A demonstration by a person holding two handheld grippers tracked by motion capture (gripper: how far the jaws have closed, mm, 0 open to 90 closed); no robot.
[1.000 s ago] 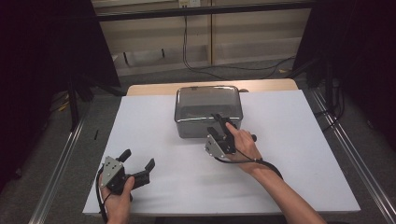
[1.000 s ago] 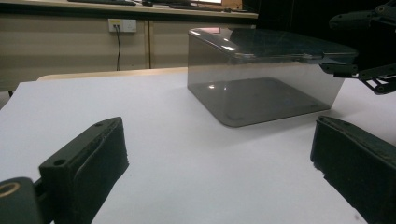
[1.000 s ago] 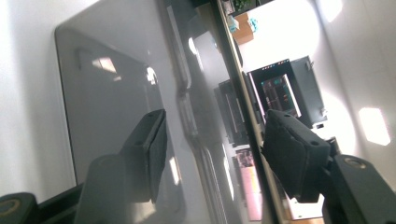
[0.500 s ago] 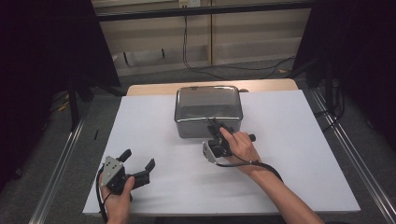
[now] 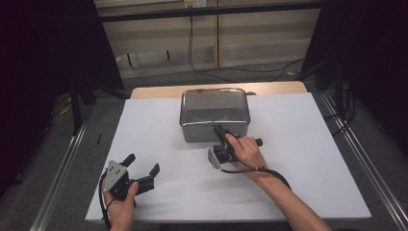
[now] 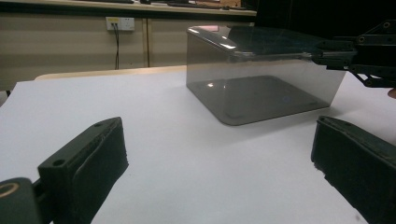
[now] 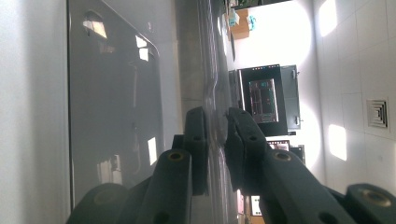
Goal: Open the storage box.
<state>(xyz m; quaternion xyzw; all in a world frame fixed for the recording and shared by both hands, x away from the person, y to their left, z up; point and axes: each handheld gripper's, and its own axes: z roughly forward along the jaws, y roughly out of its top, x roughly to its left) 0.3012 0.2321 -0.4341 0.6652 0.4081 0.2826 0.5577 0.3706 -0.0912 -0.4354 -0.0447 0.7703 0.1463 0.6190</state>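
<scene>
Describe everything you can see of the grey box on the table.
The grey box is a smoky, see-through plastic container with rounded corners and a glossy flat top that mirrors the room lights. It looks empty and sits squarely on the white table sheet, toward its far middle. The right tool has just been closing and now pinches the thin rim along the box's near edge, jaws on either side of it. The left tool rests open on the sheet, well apart from the box.

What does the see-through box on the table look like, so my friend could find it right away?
Start at the big white table top and look to its far middle edge. There sits the see-through box, smoky grey with rounded corners and a shiny rim. The right tongs pinch its near rim, while the left tongs wait open, far from it.
</scene>
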